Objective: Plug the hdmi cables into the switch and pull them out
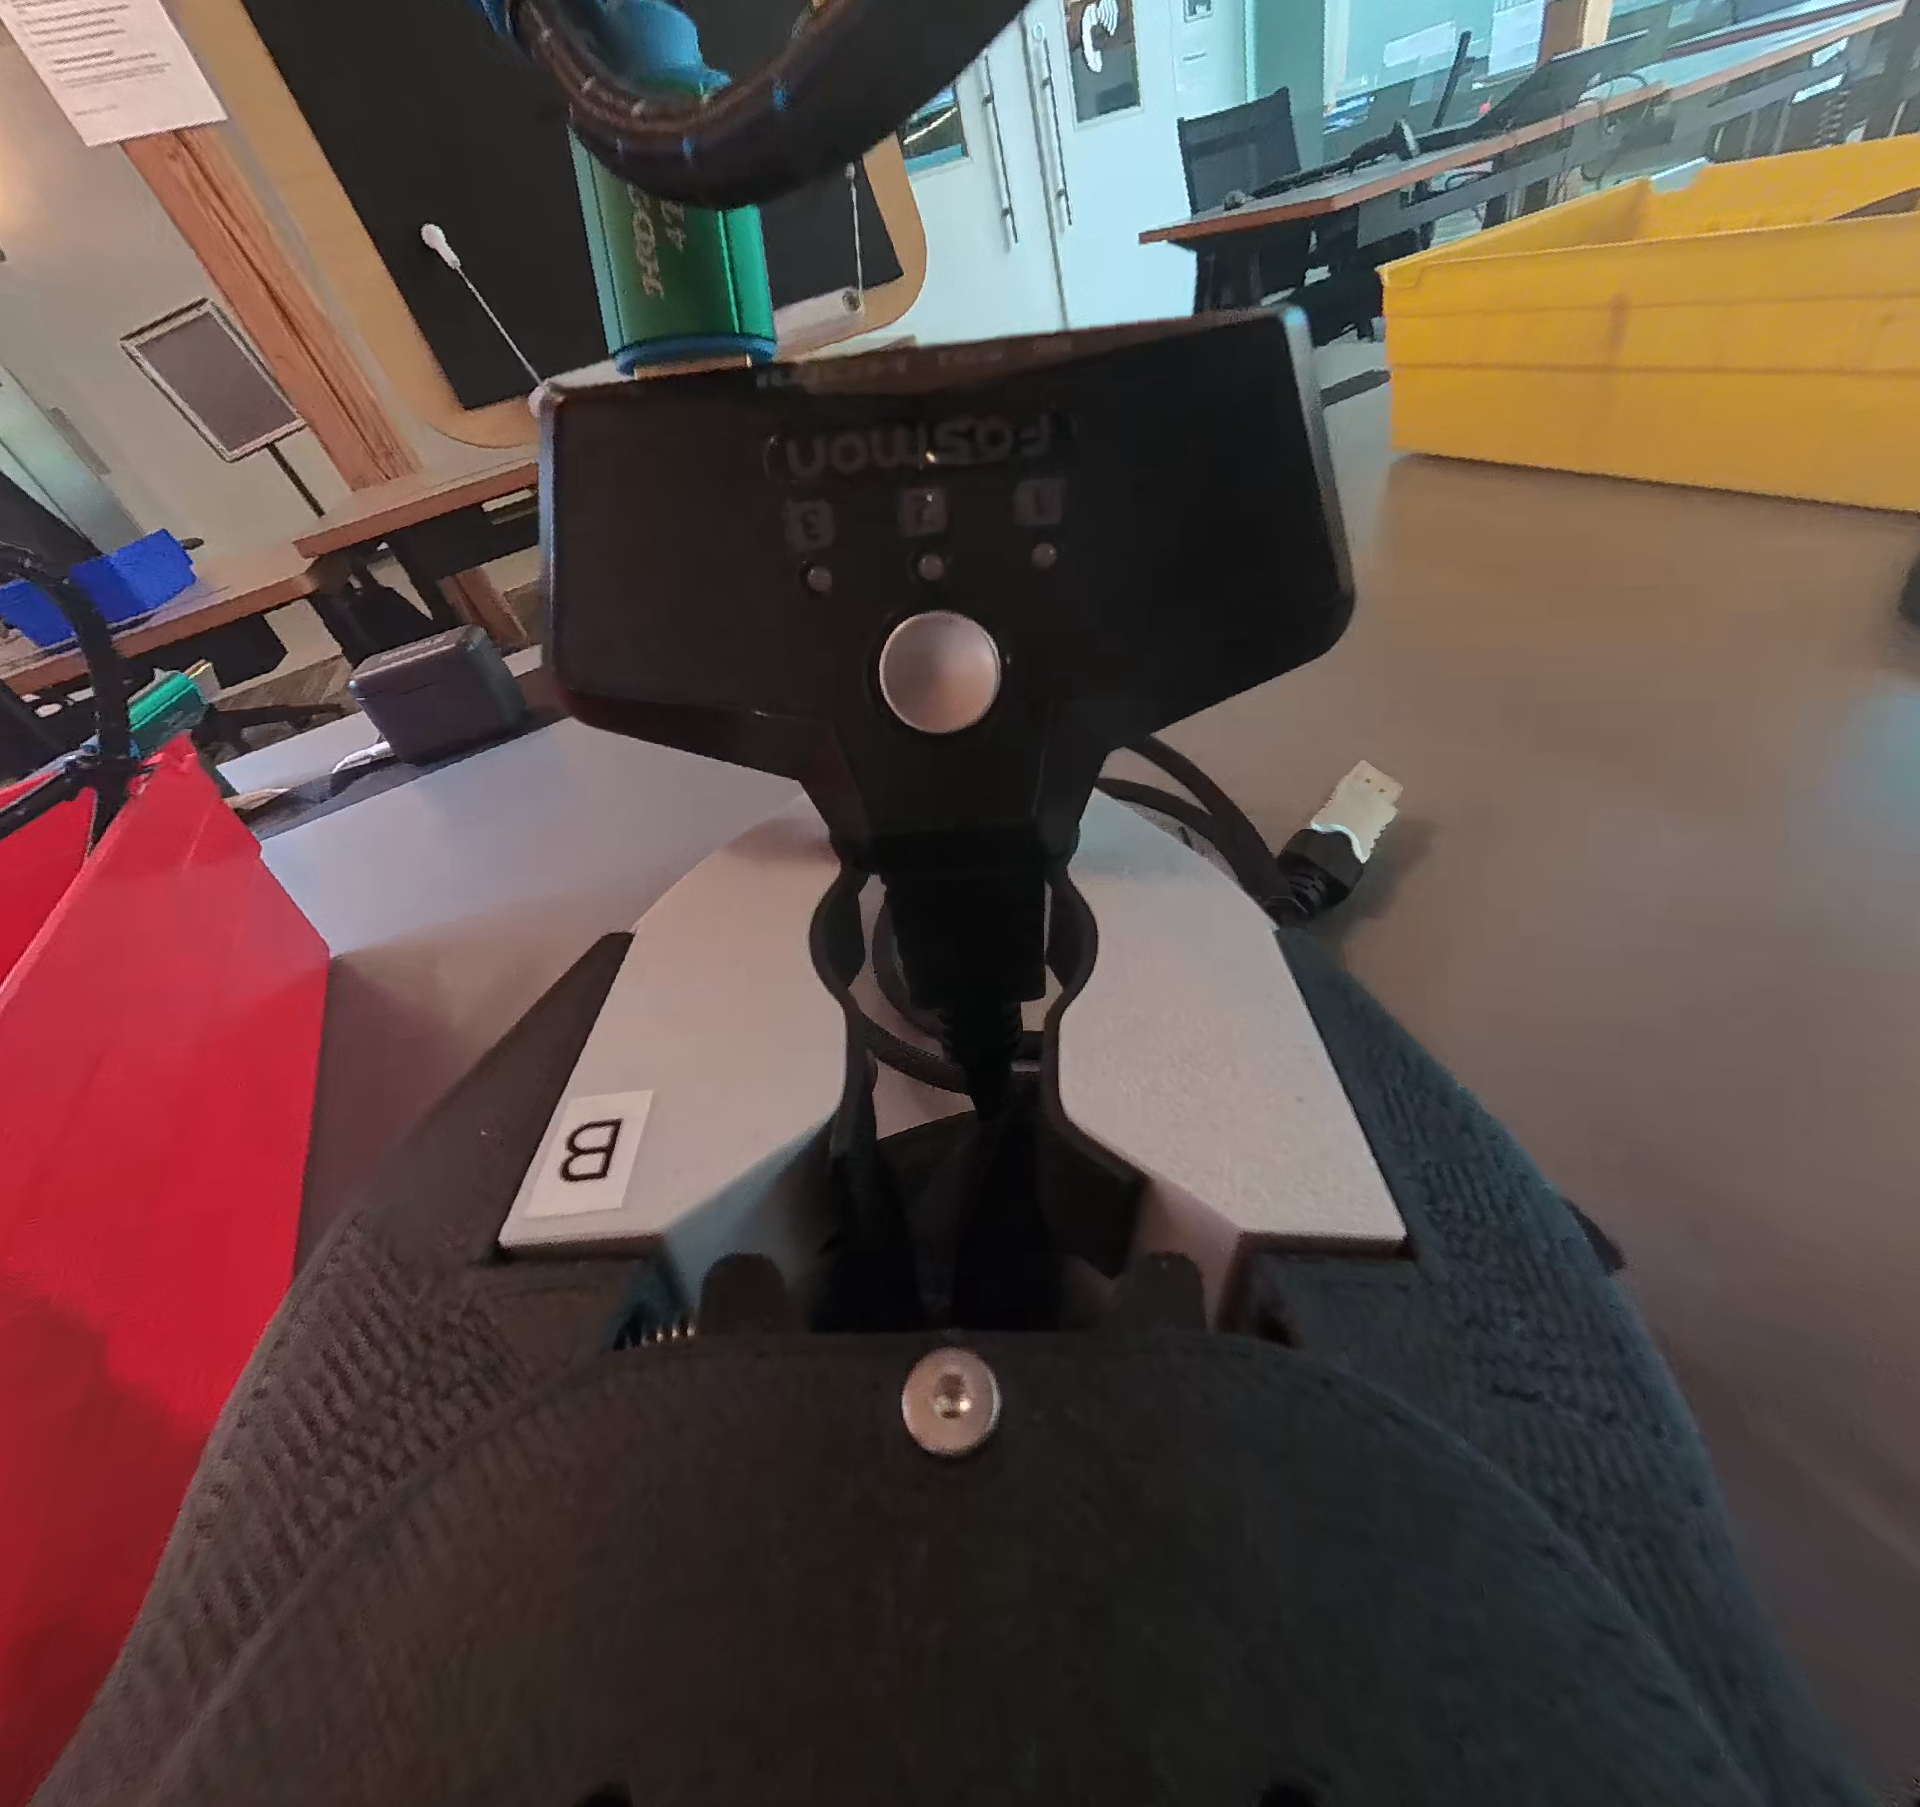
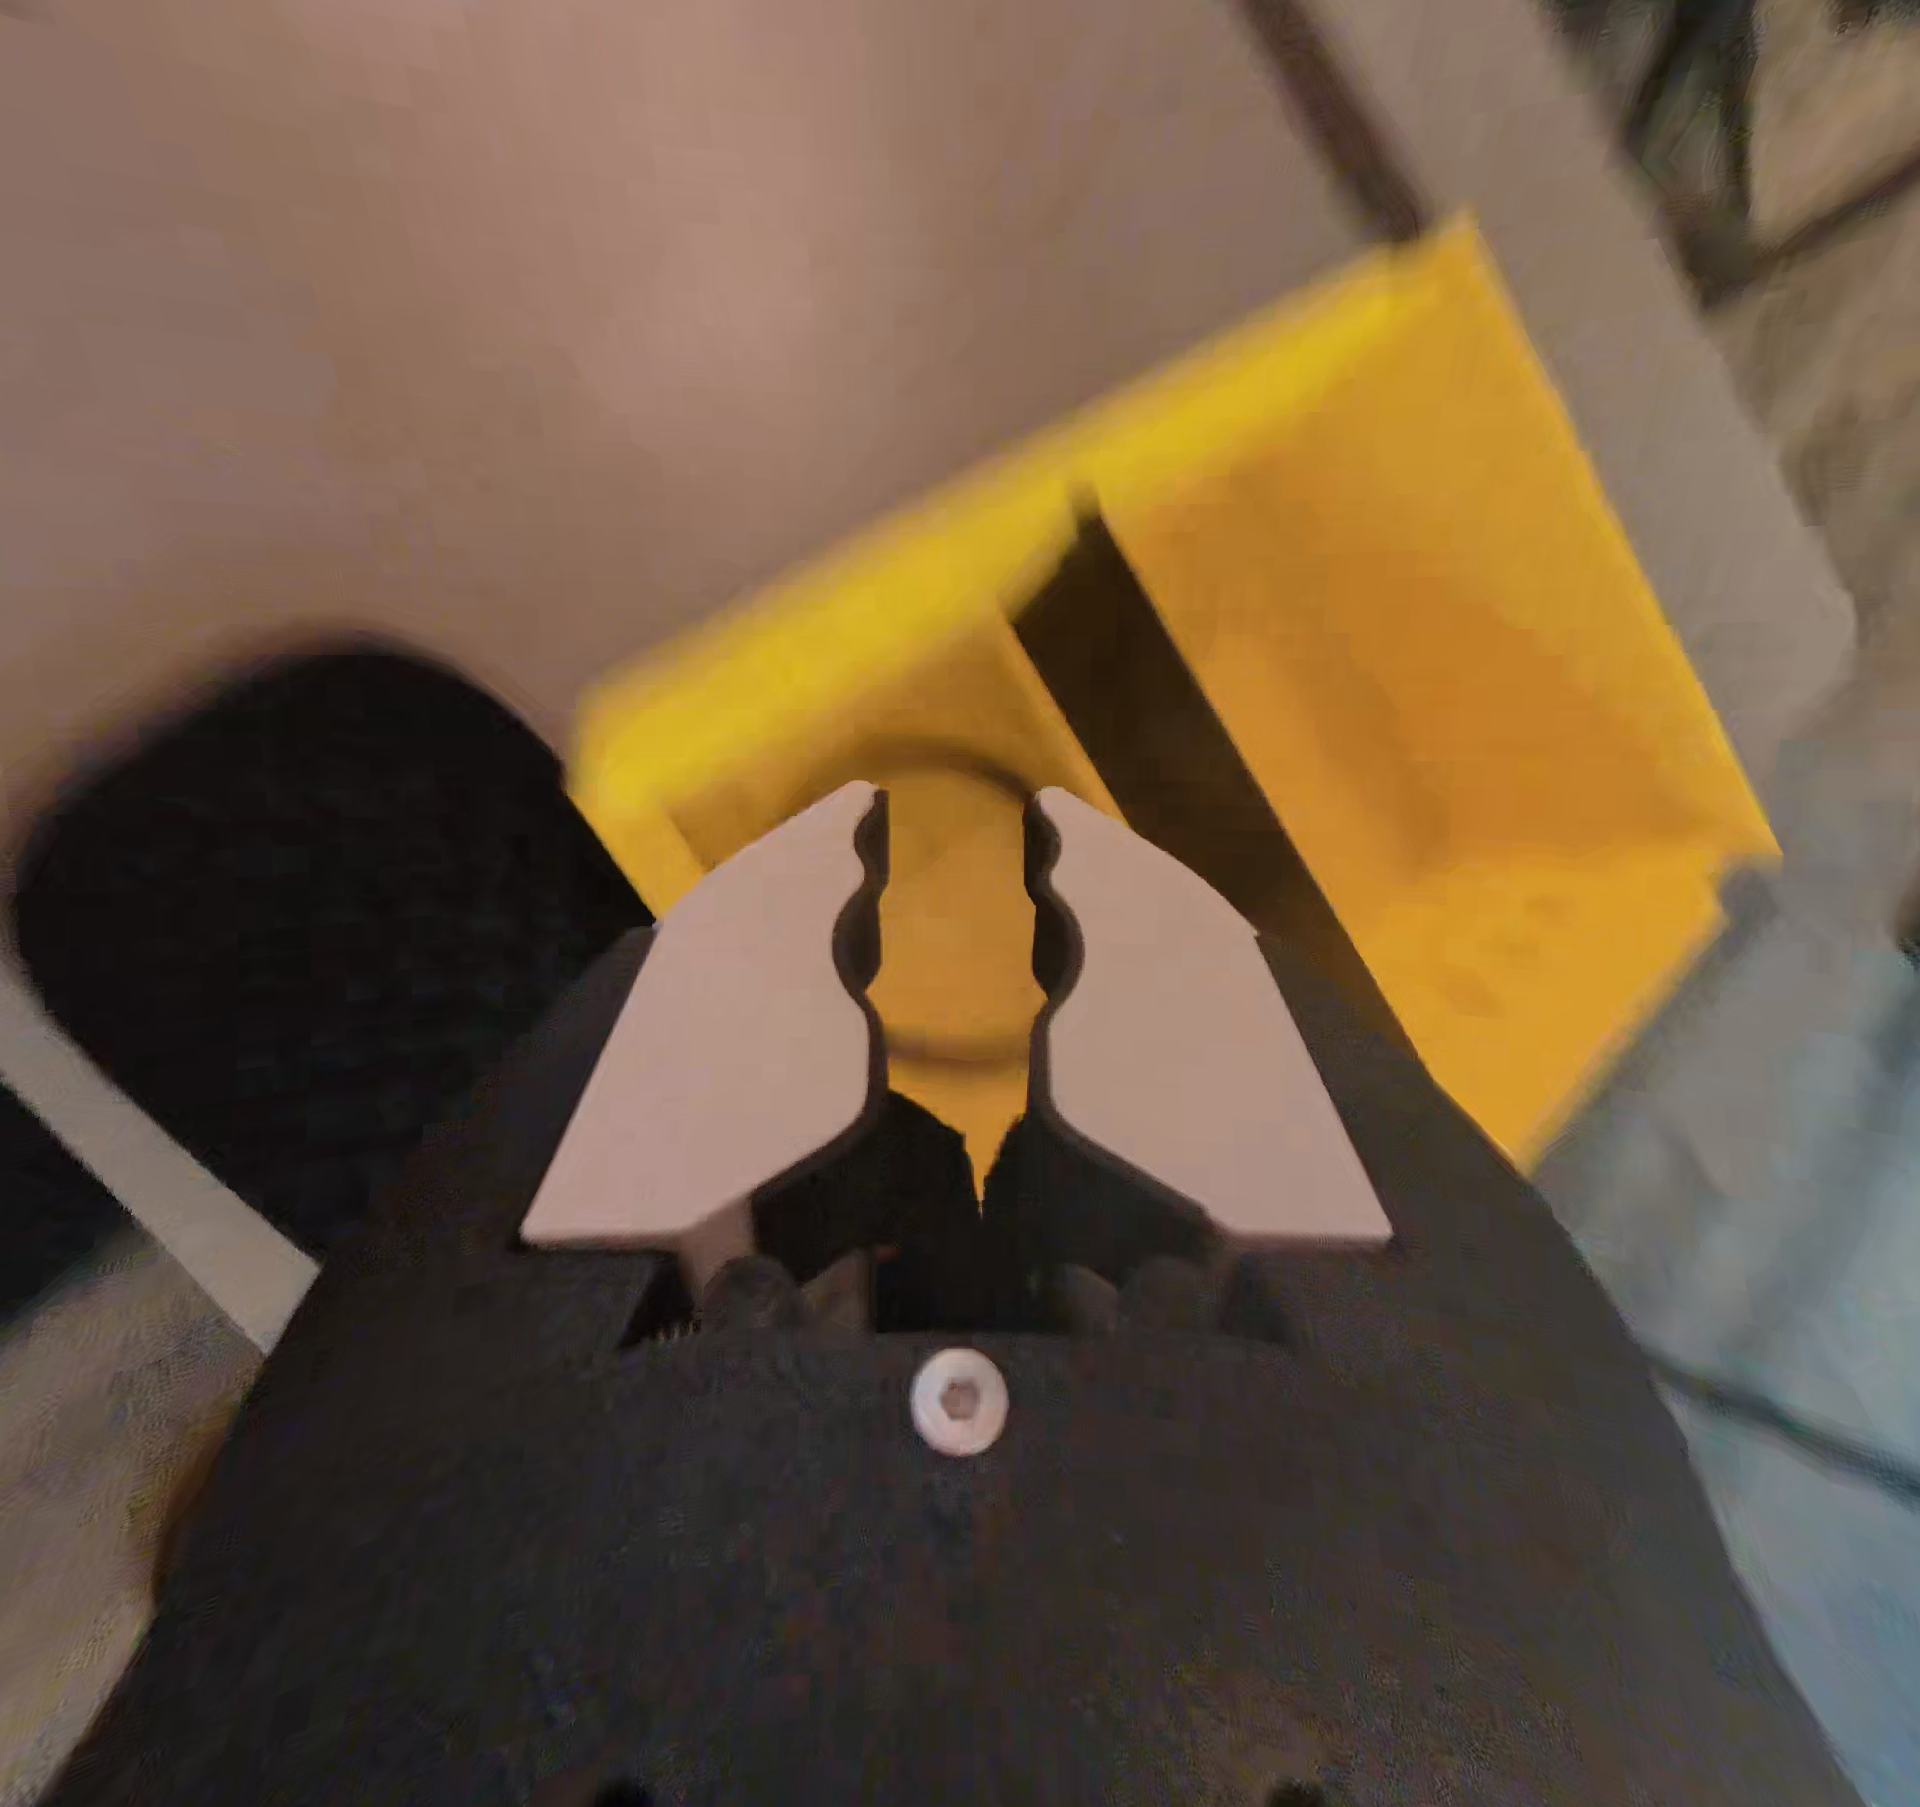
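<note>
Holding the black plastic HDMI switch box with its round silver button by the neck, the left hand-held gripper has its grey jaws closed around the black plug and strain relief at the switch's near end, lifting the box above the grey tabletop. One green metal-shelled HDMI plug on a black braided cable is seated in a port on the far edge of the switch, at its left side, so at least one insertion looks done. Whether the other far ports are filled cannot be told from this angle. A loose black cable with a bare silver connector lies on the tabletop to the right, unplugged. The right hand-held gripper hangs over a yellow plastic bin, its jaws parted with nothing between them; the view is blurred. As I judge it, pulling the green plug out remains, and perhaps further plugging.
</note>
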Action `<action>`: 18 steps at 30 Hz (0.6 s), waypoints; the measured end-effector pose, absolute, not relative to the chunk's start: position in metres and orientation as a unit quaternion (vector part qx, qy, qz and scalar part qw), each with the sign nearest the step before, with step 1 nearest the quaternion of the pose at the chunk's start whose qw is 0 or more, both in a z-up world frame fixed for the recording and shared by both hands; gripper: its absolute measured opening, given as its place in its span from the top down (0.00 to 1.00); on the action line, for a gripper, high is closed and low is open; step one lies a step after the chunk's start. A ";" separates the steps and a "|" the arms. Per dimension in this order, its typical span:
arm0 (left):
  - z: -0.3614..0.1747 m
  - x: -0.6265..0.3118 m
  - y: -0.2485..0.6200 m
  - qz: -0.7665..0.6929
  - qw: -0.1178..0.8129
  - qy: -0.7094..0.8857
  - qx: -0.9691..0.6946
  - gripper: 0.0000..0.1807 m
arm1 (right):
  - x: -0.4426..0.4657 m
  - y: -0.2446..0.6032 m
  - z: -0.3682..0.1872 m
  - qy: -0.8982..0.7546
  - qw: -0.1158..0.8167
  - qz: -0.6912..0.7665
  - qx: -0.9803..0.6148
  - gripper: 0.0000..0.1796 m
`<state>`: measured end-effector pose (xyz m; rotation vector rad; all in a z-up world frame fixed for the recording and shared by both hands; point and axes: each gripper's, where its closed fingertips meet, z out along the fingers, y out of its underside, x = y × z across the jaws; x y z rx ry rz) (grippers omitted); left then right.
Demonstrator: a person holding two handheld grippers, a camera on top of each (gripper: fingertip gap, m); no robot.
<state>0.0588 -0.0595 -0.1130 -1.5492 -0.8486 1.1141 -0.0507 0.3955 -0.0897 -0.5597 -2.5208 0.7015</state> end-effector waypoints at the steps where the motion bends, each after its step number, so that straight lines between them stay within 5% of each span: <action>1: -0.114 0.058 -0.060 0.463 0.499 -0.355 -0.641 0.83 | -0.042 0.364 -0.072 -0.893 0.225 0.337 -0.196 0.86; 7: -0.114 0.056 -0.064 0.480 0.483 -0.366 -0.634 0.83 | 0.048 0.185 -0.007 -0.706 0.098 0.690 -0.127 0.85; 14: -0.112 0.061 -0.058 0.549 0.436 -0.321 -0.637 0.83 | 0.079 0.024 -0.038 -0.680 -0.094 0.719 -0.110 0.79; 18: -0.117 0.061 -0.050 0.581 0.391 -0.288 -0.653 0.83 | 0.079 -0.022 -0.047 -0.703 -0.099 0.698 -0.098 0.81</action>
